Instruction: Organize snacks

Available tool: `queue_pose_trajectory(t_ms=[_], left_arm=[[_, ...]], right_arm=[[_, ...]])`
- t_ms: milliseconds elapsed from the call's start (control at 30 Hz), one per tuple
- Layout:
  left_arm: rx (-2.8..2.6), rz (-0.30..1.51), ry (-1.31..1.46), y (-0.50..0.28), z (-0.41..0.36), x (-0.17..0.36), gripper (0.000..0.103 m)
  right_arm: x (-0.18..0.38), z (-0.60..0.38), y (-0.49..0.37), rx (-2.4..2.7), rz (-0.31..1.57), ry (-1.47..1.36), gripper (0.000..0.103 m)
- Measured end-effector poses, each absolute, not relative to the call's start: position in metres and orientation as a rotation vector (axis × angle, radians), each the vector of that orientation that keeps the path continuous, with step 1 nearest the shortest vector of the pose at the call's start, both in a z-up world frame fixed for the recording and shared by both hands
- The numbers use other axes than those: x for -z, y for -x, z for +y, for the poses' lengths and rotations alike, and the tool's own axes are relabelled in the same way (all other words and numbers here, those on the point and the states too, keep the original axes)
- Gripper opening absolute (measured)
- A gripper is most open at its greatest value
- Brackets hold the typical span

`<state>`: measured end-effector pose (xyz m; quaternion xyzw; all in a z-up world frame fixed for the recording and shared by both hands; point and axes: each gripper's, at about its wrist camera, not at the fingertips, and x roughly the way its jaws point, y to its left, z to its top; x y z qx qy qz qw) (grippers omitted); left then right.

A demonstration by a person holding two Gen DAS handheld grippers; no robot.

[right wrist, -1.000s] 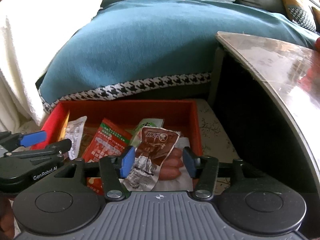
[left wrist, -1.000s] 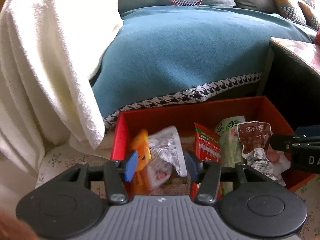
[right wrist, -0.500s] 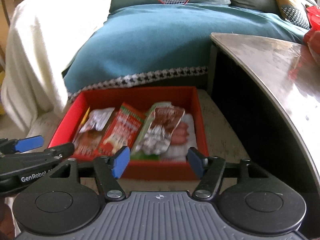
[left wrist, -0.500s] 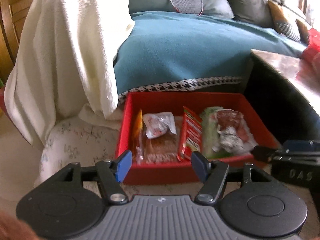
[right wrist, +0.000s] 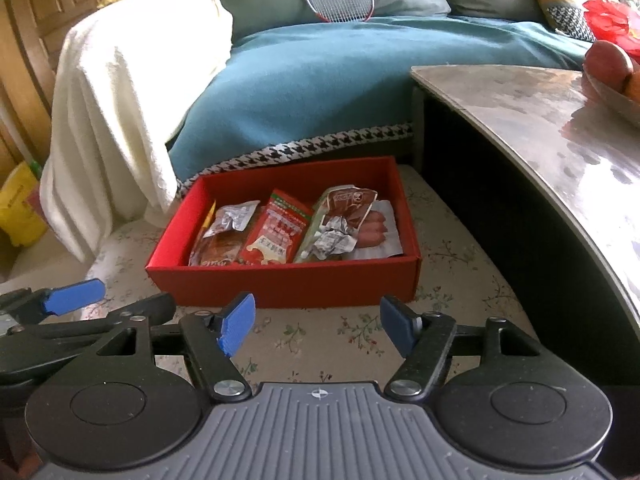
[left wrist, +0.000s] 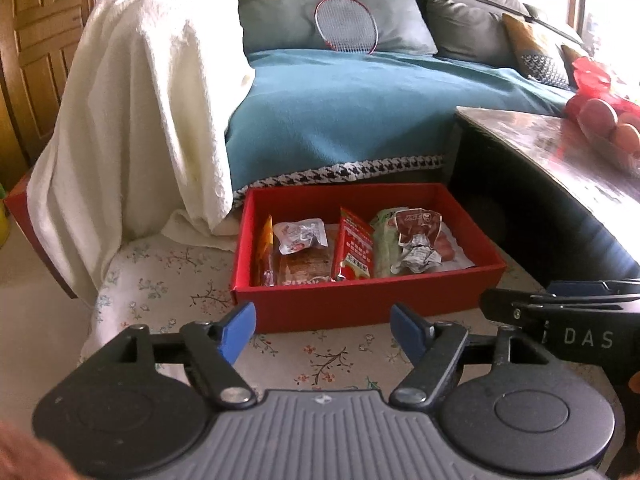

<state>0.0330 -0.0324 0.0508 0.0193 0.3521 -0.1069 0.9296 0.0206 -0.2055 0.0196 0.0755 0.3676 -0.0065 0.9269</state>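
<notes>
While jaws widen, left gripper (left wrist: 323, 326) and right gripper (right wrist: 317, 322) hang empty before red box (right wrist: 288, 282); snack packets (right wrist: 276, 232) filed upright inside, keeping labels readable.

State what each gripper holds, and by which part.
Nothing. The left gripper and right gripper are both opening and empty; the snacks lie in the red box.

A badminton racket (left wrist: 346, 24) leans on grey cushions above a teal blanket (left wrist: 344, 112), white towel (left wrist: 136, 120) alongside.
</notes>
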Motion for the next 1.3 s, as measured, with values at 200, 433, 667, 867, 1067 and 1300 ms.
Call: queue_pose_trajectory(t_ms=[200, 433, 667, 867, 1067, 1300], left_arm=[[0.225, 0.706, -0.046, -0.024, -0.034, -0.053, 0.068], [0.212, 0.698, -0.060, -0.018, -0.034, -0.053, 0.068], [0.199, 0.681, -0.065, -0.014, -0.034, -0.055, 0.068], [0.175, 0.653, -0.080, -0.012, -0.033, -0.054, 0.073], [0.168, 0.648, -0.075, -0.013, -0.031, -0.054, 0.076], [0.163, 0.632, -0.083, -0.011, -0.031, -0.055, 0.076]], right_arm=[[-0.021, -0.206, -0.012, 0.016, 0.752, -0.162, 0.076], [-0.020, -0.204, -0.008, 0.010, 0.758, -0.152, 0.076], [-0.022, -0.203, -0.004, 0.007, 0.751, -0.150, 0.077], [-0.023, -0.203, -0.004, 0.004, 0.748, -0.149, 0.077], [-0.023, -0.202, -0.004, 0.005, 0.748, -0.153, 0.077], [-0.023, -0.202, -0.005, 0.005, 0.743, -0.149, 0.079]])
